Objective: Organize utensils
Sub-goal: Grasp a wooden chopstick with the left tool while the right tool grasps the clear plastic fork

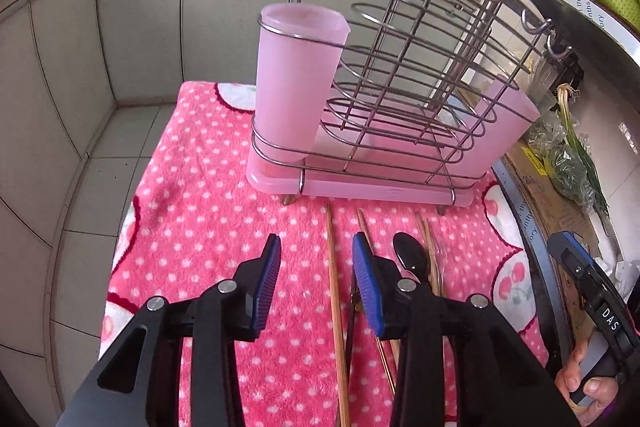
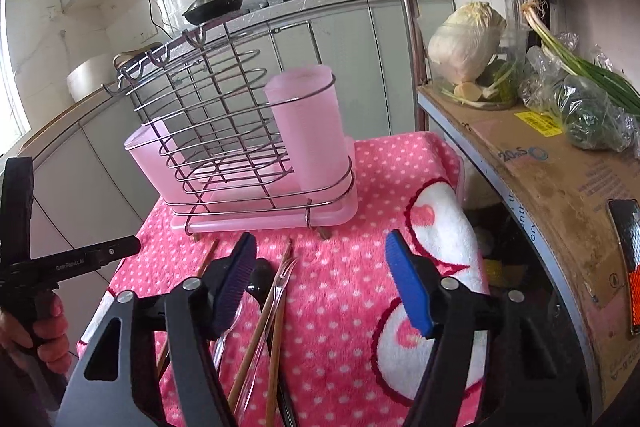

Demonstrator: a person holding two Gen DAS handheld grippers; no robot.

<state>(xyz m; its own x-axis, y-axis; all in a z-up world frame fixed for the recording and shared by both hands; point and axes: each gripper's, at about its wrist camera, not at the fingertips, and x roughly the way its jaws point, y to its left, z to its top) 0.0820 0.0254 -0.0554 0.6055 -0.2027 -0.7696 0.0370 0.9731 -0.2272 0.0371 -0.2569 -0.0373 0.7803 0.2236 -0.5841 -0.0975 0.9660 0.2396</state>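
In the left wrist view, the left gripper [image 1: 316,283] fills the lower centre, its jaws released and holding nothing; a wooden chopstick [image 1: 335,303] runs up the gap between the blue pads [image 1: 266,287], its lower end lost behind the gripper body. Right of it, a second chopstick [image 1: 365,227] and a black spoon [image 1: 410,259] show only their upper ends, the rest covered by the right-hand finger. A further thin wooden stick [image 1: 426,239] and something clear beside it lie further right; what the clear item is cannot be told here. All rest on a pink polka-dot cloth [image 1: 208,219] in the lower half of the frame. Above them, at centre, stands a wire utensil rack [image 1: 400,115] on a pink tray, with two pink cups, one at its left end [image 1: 296,75] and one at its right end [image 1: 496,131]. At the lower right edge the right gripper [image 1: 560,251] is cut off by the frame. In the right wrist view, the right gripper [image 2: 320,283] also stands released and bare, the utensils lying below its left finger; a clear plastic fork [image 2: 286,275] is discernible there among brown sticks whose count is uncertain. A cardboard box [image 2: 560,195] occupies the right edge.
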